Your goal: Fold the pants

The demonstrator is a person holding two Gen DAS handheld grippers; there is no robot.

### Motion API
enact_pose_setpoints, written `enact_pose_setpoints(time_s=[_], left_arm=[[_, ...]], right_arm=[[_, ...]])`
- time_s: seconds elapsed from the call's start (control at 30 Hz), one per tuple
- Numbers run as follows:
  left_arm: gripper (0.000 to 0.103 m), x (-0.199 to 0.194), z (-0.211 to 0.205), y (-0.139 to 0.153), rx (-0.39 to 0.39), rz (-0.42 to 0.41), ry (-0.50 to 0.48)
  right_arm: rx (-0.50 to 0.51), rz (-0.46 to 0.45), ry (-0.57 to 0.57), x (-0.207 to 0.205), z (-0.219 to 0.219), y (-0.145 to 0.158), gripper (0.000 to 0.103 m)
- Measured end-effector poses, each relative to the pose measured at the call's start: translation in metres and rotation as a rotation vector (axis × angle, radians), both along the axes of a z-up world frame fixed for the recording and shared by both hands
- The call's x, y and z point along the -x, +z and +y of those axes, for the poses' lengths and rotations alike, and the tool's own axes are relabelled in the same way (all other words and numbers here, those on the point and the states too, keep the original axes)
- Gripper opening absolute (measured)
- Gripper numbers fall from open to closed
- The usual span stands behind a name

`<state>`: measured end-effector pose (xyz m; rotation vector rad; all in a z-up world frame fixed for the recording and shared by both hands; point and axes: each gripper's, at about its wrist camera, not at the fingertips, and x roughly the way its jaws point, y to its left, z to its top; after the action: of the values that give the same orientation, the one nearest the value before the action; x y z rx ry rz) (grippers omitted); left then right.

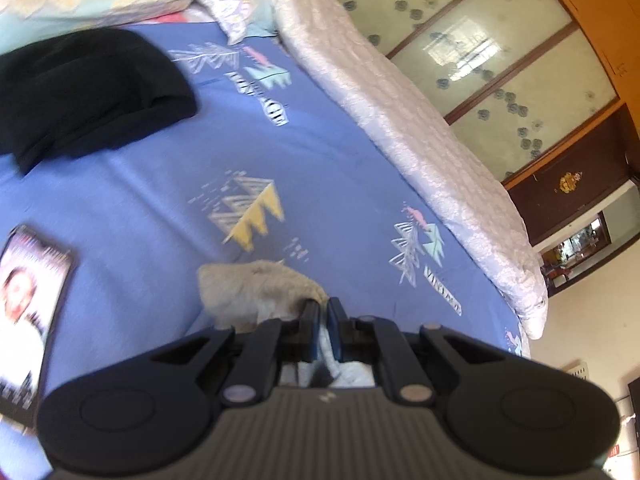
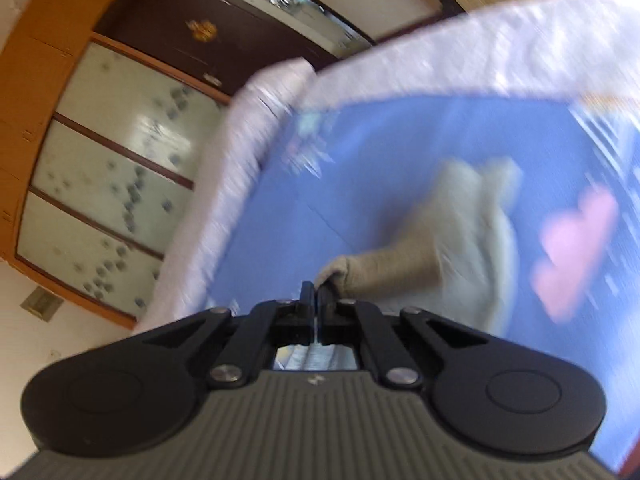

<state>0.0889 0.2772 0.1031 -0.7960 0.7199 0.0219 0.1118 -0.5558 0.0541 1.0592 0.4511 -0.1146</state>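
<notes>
beige pants pinched in both hand-held grippers' closed jaws.

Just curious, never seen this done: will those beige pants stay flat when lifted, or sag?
Probably sag: the beige pants bunch and crease where the right gripper pinches them. They look light, since the left gripper holds a mere edge. The nap looks fuzzy, so slipping seems unlikely.

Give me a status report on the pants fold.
Left gripper shut on beige pants. Right gripper shut on them too. Black garment and phone lie apart, not blocking.
</notes>
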Motion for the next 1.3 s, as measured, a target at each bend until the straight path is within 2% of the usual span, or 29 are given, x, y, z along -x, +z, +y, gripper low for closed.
enact_pose_setpoints(time_s=[0.13, 0.23, 0.33, 0.37, 0.4, 0.43, 0.47, 0.63, 0.8, 0.9, 0.97, 1.03, 1.1, 1.17, 1.23, 1.27, 1.3], left_arm=[[0.006, -0.062, -0.018, 0.008, -0.044, -0.001, -0.036], [0.006, -0.125, -0.036, 0.006, -0.101, 0.022, -0.036], [0.012, -0.183, -0.052, -0.014, -0.171, 0.071, 0.023], [0.012, -0.195, -0.055, -0.026, -0.187, 0.102, 0.034], [0.012, -0.202, -0.058, -0.039, -0.187, 0.144, 0.039], [0.011, -0.204, -0.058, -0.05, -0.173, 0.178, 0.029], [0.011, -0.2, -0.058, -0.06, -0.154, 0.197, 0.007], [0.022, -0.142, -0.044, -0.077, -0.127, 0.182, -0.045], [0.02, -0.078, -0.027, -0.064, -0.096, 0.121, -0.04], [0.02, -0.053, -0.055, -0.046, -0.104, 0.056, -0.152], [0.022, -0.046, -0.088, -0.037, -0.153, 0.018, -0.255], [0.023, -0.046, -0.135, -0.034, -0.255, -0.008, -0.372], [0.025, -0.05, -0.178, -0.039, -0.37, -0.023, -0.465], [0.025, -0.059, -0.215, -0.053, -0.461, 0.0, -0.523], [0.029, -0.069, -0.239, -0.07, -0.548, 0.041, -0.539], [0.029, -0.071, -0.248, -0.079, -0.593, 0.064, -0.539], [0.029, -0.074, -0.256, -0.088, -0.623, 0.082, -0.549]], right_arm=[[0.055, -0.006, -0.011, -0.075, -0.005, 0.027, 0.003], [0.045, 0.041, -0.024, -0.153, -0.003, 0.026, 0.003], [0.019, 0.028, -0.042, -0.212, 0.002, 0.009, 0.014], [0.026, 0.03, -0.062, -0.217, 0.004, 0.004, 0.028], [0.024, 0.049, -0.091, -0.216, 0.007, -0.001, 0.035], [0.004, 0.047, -0.085, -0.213, 0.013, -0.009, 0.035], [-0.016, 0.035, -0.027, -0.209, 0.019, -0.017, 0.035], [0.03, 0.087, 0.27, -0.159, 0.062, -0.055, 0.035], [0.033, 0.137, 0.398, -0.118, 0.101, -0.088, 0.034], [-0.004, 0.133, 0.426, -0.116, 0.119, -0.091, 0.034], [-0.003, 0.153, 0.446, -0.126, 0.135, -0.092, 0.034], [0.001, 0.175, 0.461, -0.138, 0.153, -0.094, 0.034], [-0.016, 0.188, 0.458, -0.153, 0.165, -0.098, 0.034], [-0.05, 0.198, 0.431, -0.159, 0.167, -0.106, 0.033], [-0.089, 0.2, 0.402, -0.16, 0.163, -0.109, 0.021], [-0.088, 0.21, 0.395, -0.161, 0.162, -0.109, 0.006], [-0.085, 0.214, 0.393, -0.161, 0.159, -0.108, 0.005]])
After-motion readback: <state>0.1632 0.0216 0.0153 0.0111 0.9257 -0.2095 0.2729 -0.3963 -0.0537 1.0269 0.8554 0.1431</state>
